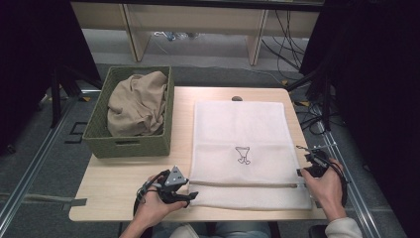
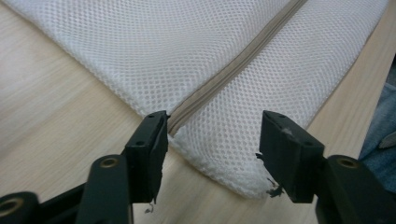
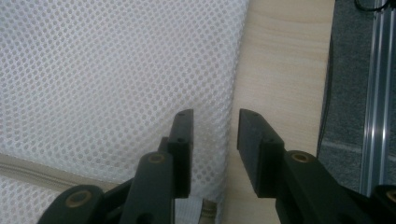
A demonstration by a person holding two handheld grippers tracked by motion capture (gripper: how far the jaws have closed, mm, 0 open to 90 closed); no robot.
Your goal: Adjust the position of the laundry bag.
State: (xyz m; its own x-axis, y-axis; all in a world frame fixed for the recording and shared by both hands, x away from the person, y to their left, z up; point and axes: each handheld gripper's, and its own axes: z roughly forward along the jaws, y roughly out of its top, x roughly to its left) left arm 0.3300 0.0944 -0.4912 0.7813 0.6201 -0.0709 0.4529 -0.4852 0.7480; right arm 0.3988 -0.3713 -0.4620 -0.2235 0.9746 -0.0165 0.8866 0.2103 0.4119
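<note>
White mesh bag [image 1: 240,148] lies flat on the counter [image 1: 114,178], zip [image 2: 233,65] near its front edge. Left hand-held gripper [image 2: 212,144] stands open astride the bag's near-left corner by the zip's end. Right hand-held gripper [image 3: 215,135] hangs open over the bag's right edge, gripping nothing.

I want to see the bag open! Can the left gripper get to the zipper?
Probably yes. The left gripper sits open at the mesh bag corner, with the zipper end just beside one jaw and nothing in between.

both hands low, left gripper [image 1: 190,197] and right gripper [image 1: 300,159] jaws apart.
</note>
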